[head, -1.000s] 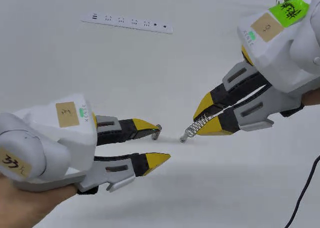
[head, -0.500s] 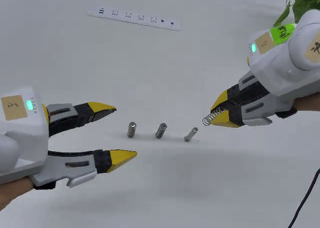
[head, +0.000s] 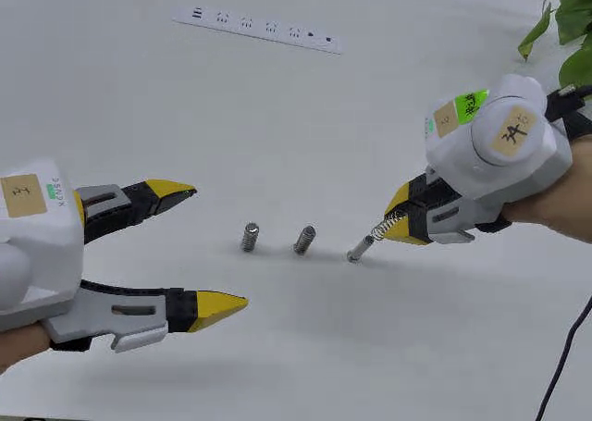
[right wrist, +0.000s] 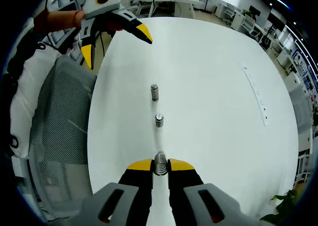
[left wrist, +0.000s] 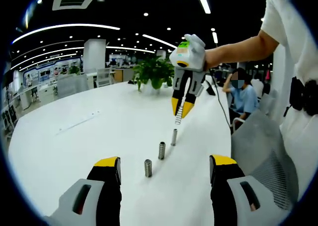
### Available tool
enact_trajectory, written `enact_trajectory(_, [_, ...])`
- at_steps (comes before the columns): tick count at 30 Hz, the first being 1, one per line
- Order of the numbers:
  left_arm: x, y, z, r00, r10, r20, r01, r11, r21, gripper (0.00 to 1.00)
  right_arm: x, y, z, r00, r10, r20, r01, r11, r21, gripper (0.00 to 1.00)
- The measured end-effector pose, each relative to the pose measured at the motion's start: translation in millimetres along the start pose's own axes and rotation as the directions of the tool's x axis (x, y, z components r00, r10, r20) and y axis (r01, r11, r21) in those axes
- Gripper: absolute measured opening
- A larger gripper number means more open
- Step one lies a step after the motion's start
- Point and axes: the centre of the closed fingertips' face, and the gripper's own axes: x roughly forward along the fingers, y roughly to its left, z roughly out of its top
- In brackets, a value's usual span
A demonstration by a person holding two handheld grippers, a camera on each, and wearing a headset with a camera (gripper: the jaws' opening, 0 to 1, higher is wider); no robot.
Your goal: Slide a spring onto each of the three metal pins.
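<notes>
Your left tongs [left wrist: 165,161] gape wide over the bench [left wrist: 94,136]. Just above the bare pin [left wrist: 174,136], your right tongs [left wrist: 181,110] pinch a spring [left wrist: 178,118]. On your side of that pin stand the middle pin [left wrist: 162,150] and the near pin [left wrist: 147,167], each already wearing a coil.

In the head view, the upper end of the spring [head: 384,226] is hidden between the jaws of the right gripper [head: 395,225]. Whether its lower end touches the pin [head: 359,249] is too small to tell. The frame cuts off the plant [head: 566,28] at upper right, the cable [head: 562,370] at lower right, and the left gripper [head: 220,246] at the left edge.
</notes>
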Motion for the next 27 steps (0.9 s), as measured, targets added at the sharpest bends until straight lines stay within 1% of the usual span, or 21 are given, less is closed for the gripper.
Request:
enact_trajectory(6, [1.5, -0.4, -0.3, 1.0, 0.002, 0.004, -0.002, 1.0, -0.003, 0.77, 5.9, 0.2, -4.1, 0.9998, 0.001, -0.02, -0.001, 1.0, -0.006, 0.12])
enact_trajectory(27, [3.4, -2.9, 1.1, 0.9999, -0.007, 0.011, 0.007, 1.0, -0.014, 0.76, 15.5, -0.1, -6.1, 0.9993, 0.022, -0.03, -0.022, 1.0, -0.002, 0.12])
